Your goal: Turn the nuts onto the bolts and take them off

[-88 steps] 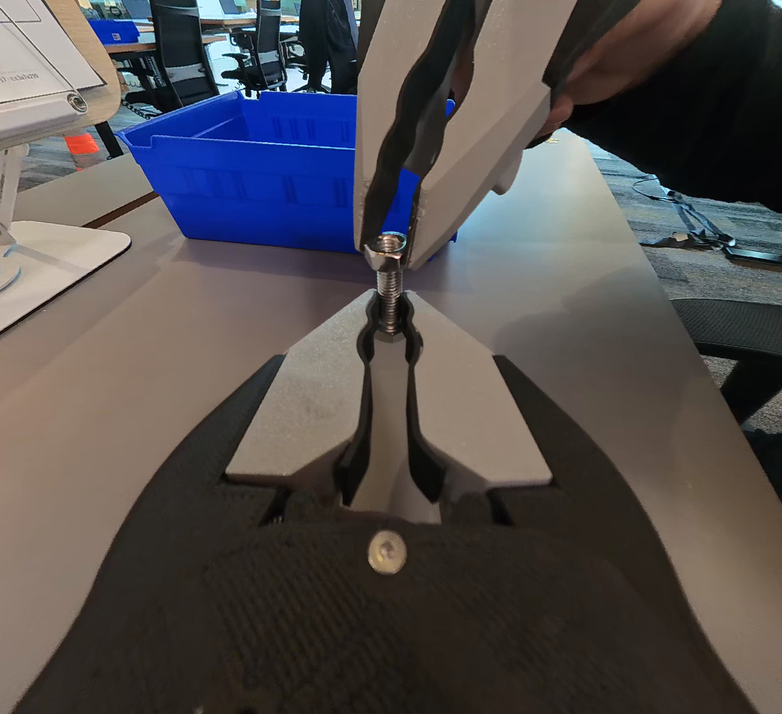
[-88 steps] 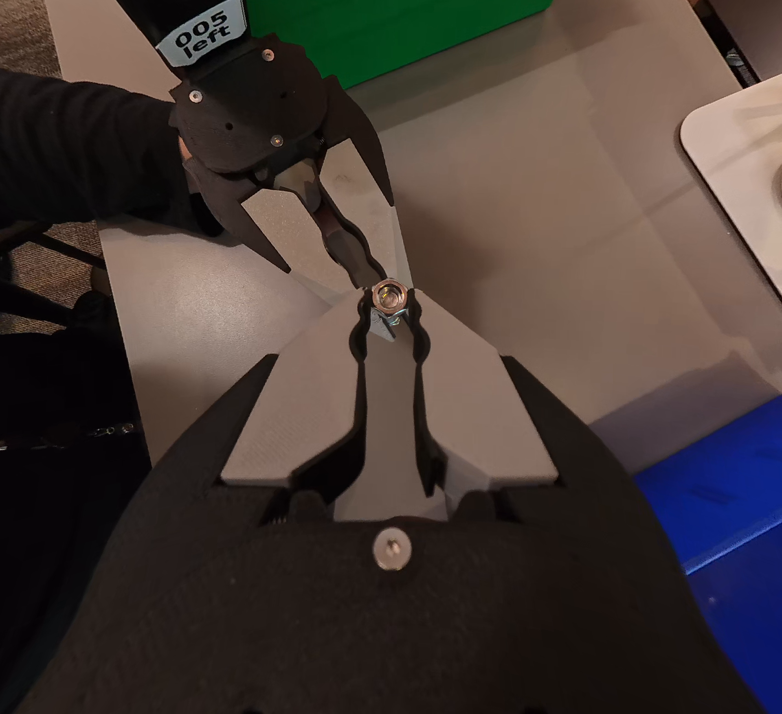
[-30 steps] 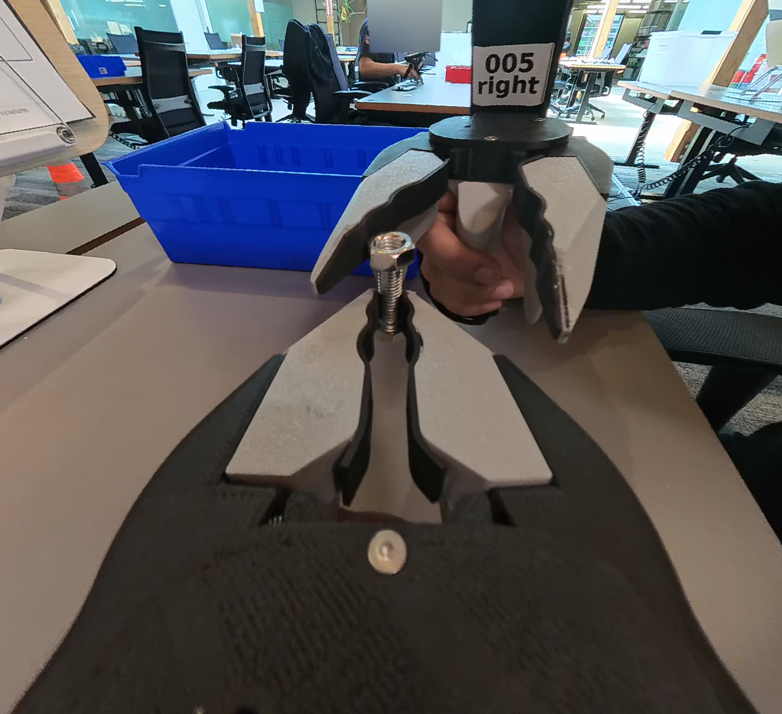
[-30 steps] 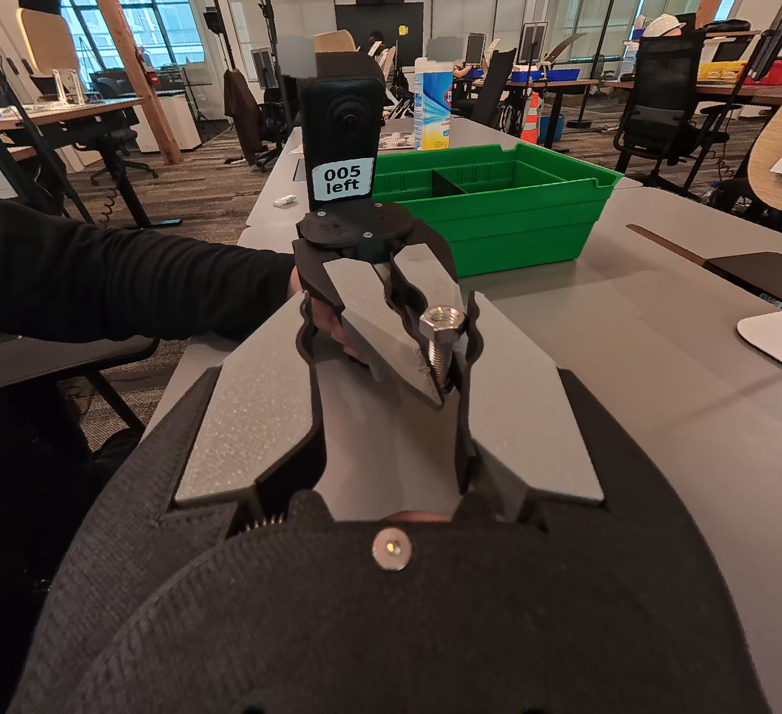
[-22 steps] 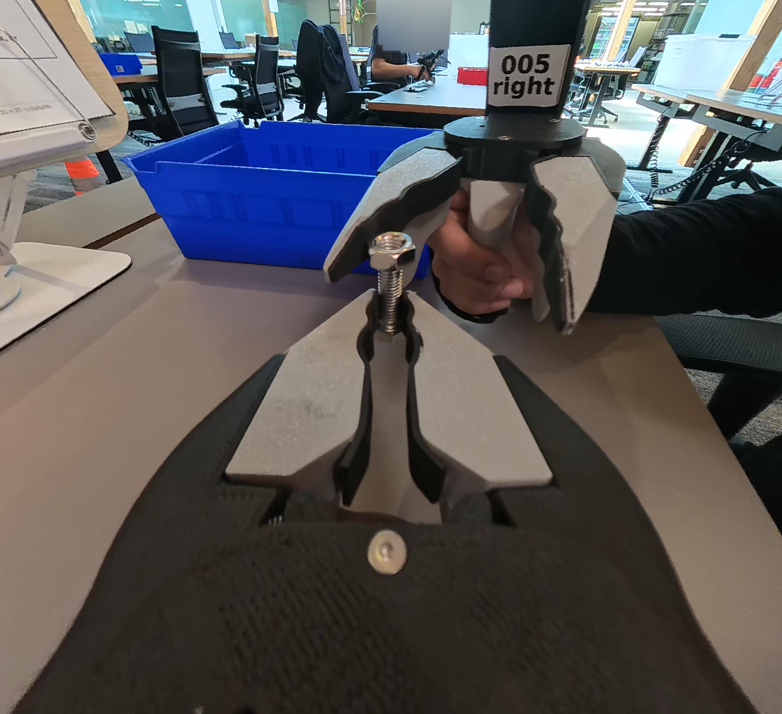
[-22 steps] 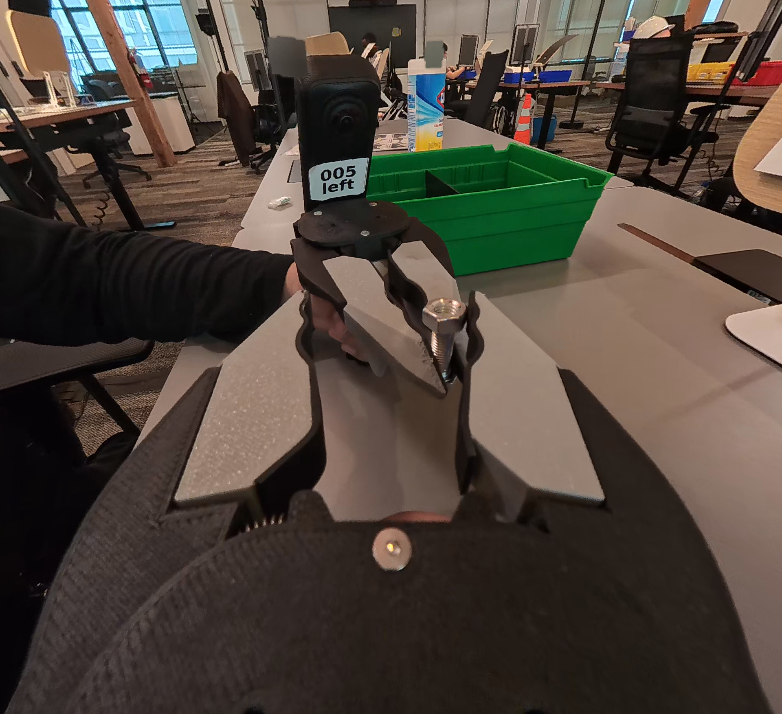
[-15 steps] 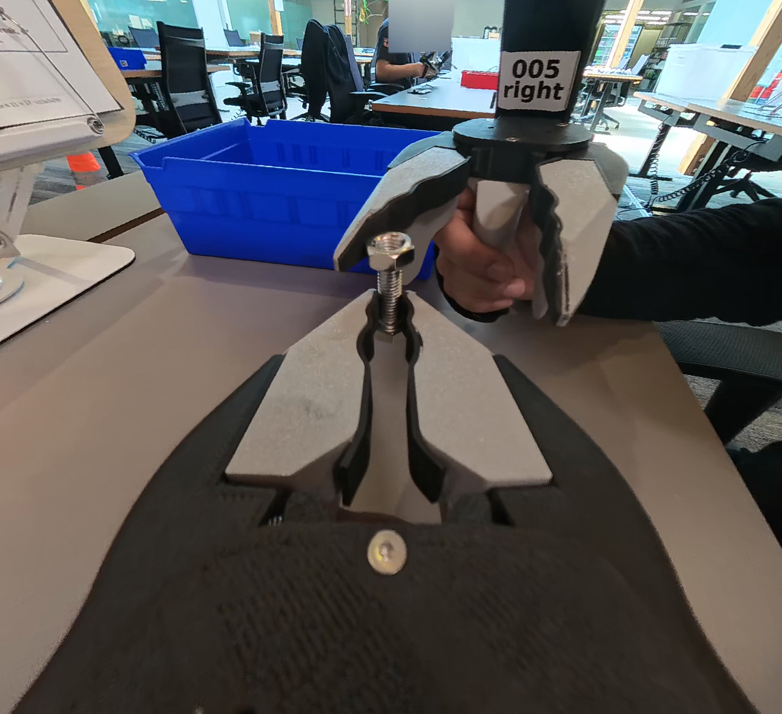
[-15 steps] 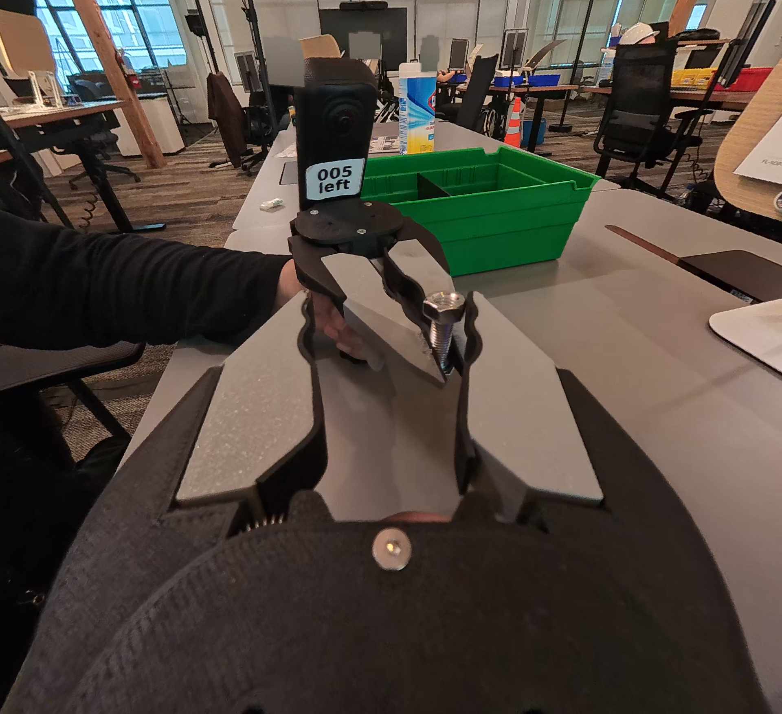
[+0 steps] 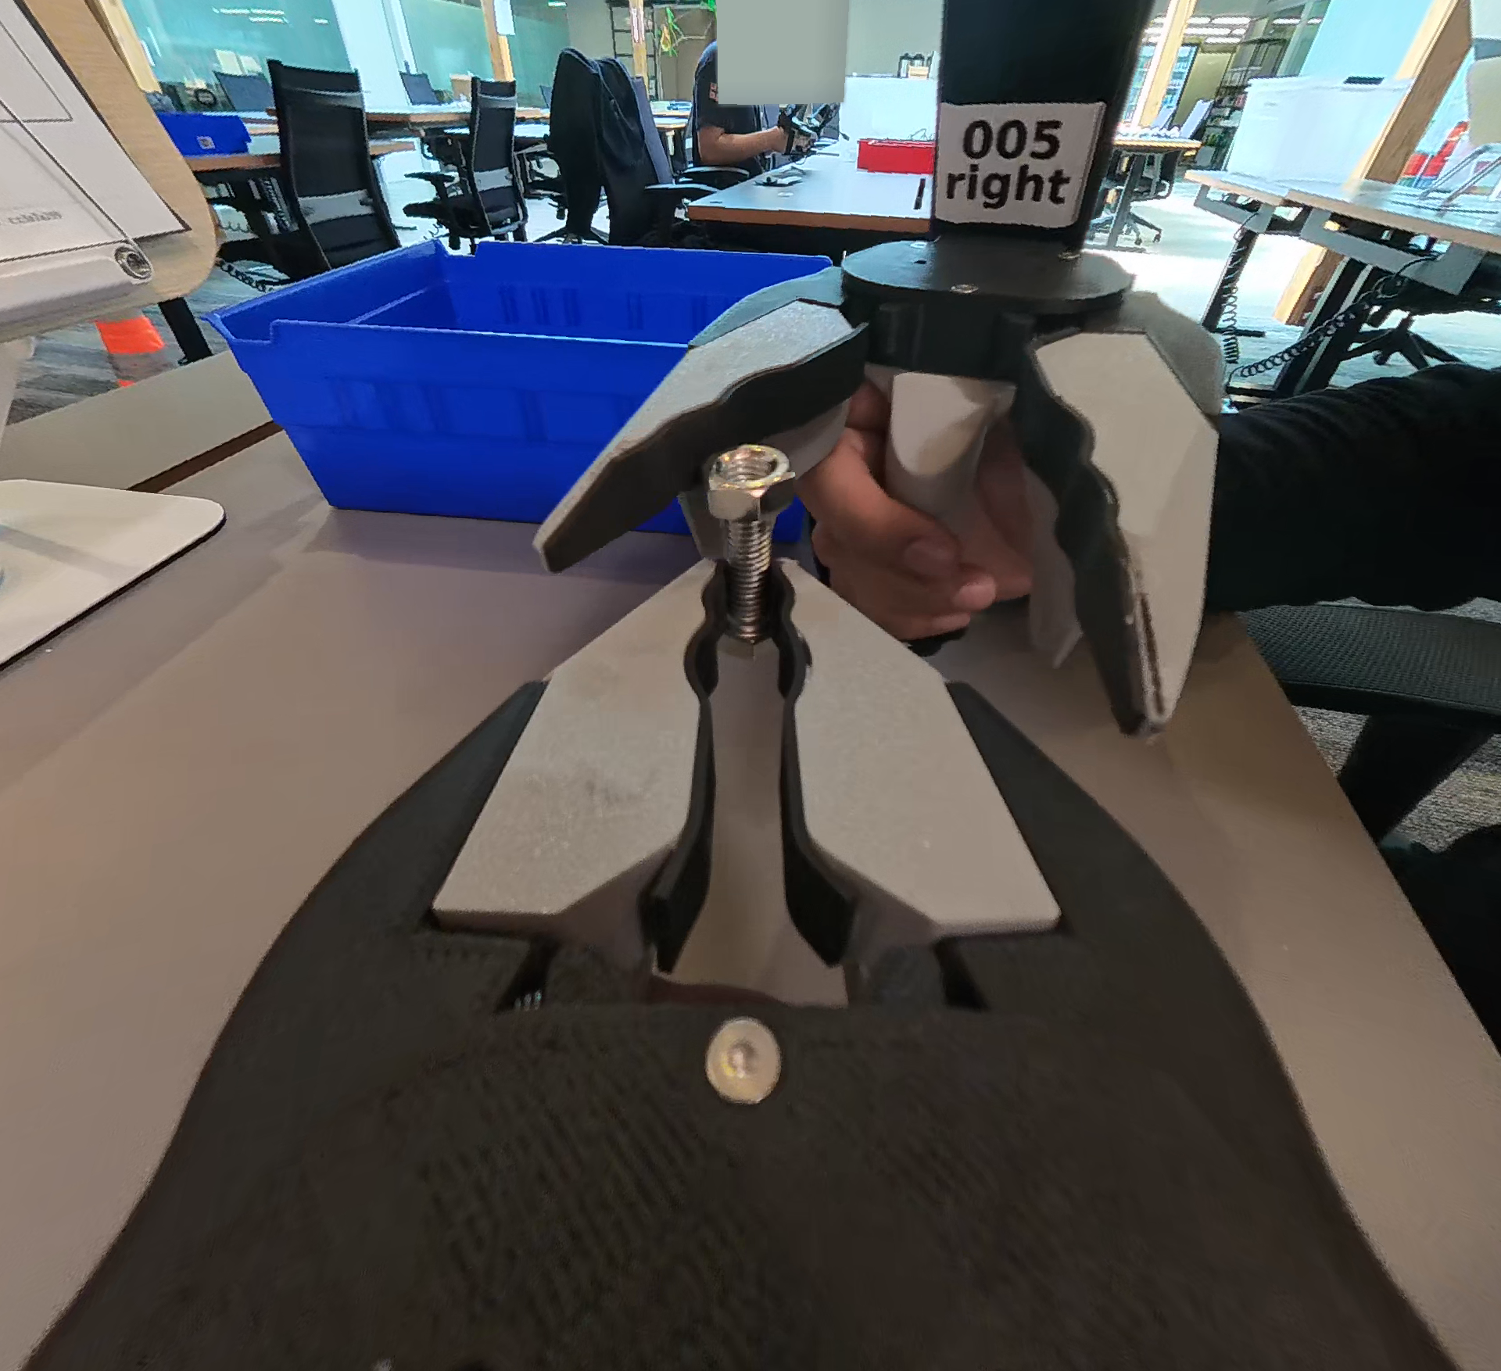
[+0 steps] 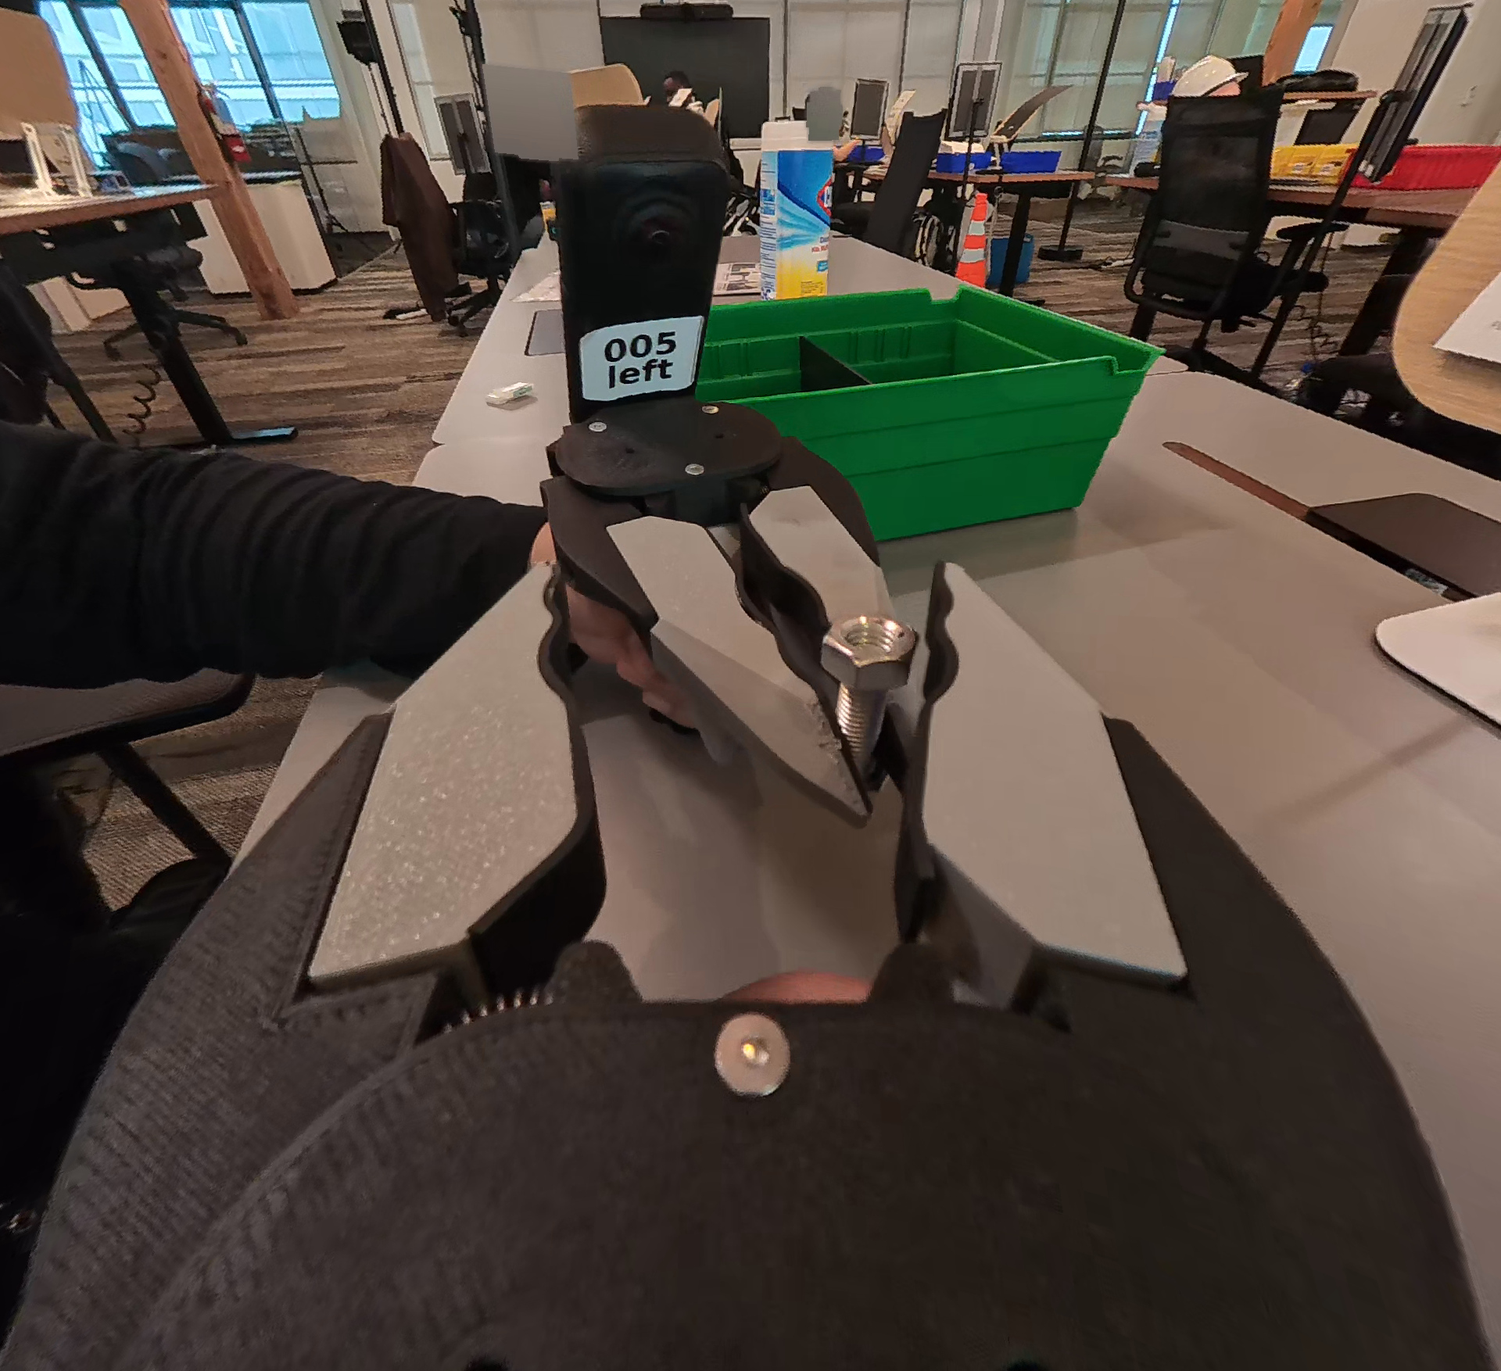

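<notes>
The left gripper (image 9: pixel 749 621) is closed on the threaded shank of a bolt (image 9: pixel 746 585), which stands upright out of its fingertips above the grey table (image 9: pixel 341 650). A steel nut (image 9: pixel 749 487) sits at the very top of the bolt — threaded on, with the bolt's end showing down its bore in the right wrist view.

The right gripper (image 10: pixel 743 650) faces the left one across the bolt, its jaws spread wide and holding nothing. In the right wrist view the nut (image 10: pixel 867 648) and bolt (image 10: pixel 859 715) lie inside that gap, hard against the right-hand finger (image 10: pixel 1023 780), while the left-hand finger (image 10: pixel 471 788) stands well apart from them. Whether the near finger actually touches the nut cannot be told. From the left wrist view, one finger of the right gripper (image 9: pixel 853 585) passes just behind the nut and the other hangs off to the right, near the hand (image 9: pixel 901 560) gripping the handle.

A blue bin (image 9: pixel 487 406) sits on the far side of the table in the left wrist view; a green bin (image 10: pixel 958 439) with a dark divider sits at the far side in the right wrist view — both clear of the grippers.
</notes>
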Demonstrator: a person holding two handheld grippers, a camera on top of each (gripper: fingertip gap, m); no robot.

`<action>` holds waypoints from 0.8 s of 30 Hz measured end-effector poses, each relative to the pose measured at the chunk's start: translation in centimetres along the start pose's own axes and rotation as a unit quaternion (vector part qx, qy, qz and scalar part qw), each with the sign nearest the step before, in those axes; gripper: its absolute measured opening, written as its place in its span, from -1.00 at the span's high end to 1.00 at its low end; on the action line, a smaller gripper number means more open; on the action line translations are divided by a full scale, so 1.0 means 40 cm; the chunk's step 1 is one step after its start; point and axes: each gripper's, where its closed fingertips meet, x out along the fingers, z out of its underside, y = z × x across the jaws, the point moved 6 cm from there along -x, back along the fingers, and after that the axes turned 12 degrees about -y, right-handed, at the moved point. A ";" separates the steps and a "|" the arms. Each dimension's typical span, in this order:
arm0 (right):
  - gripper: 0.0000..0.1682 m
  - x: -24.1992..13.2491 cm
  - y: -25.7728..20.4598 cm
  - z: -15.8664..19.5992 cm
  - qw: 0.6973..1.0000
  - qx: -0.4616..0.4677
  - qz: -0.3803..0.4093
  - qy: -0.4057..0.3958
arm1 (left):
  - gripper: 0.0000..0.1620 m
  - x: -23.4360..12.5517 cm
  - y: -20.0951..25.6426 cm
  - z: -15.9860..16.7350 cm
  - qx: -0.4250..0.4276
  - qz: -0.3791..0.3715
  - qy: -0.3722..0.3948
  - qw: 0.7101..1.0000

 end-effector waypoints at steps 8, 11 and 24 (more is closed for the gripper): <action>-0.05 0.008 -0.006 0.002 1.000 -0.013 0.014 -0.006 | 0.92 0.000 -0.006 0.002 -0.001 -0.011 -0.003 1.000; -0.04 0.006 -0.003 0.002 1.000 -0.016 0.021 -0.006 | 0.92 -0.001 -0.010 0.002 -0.003 -0.015 -0.003 1.000; -0.04 0.000 0.012 0.004 1.000 -0.004 0.030 -0.004 | 0.92 0.005 -0.003 0.006 0.002 -0.008 -0.016 1.000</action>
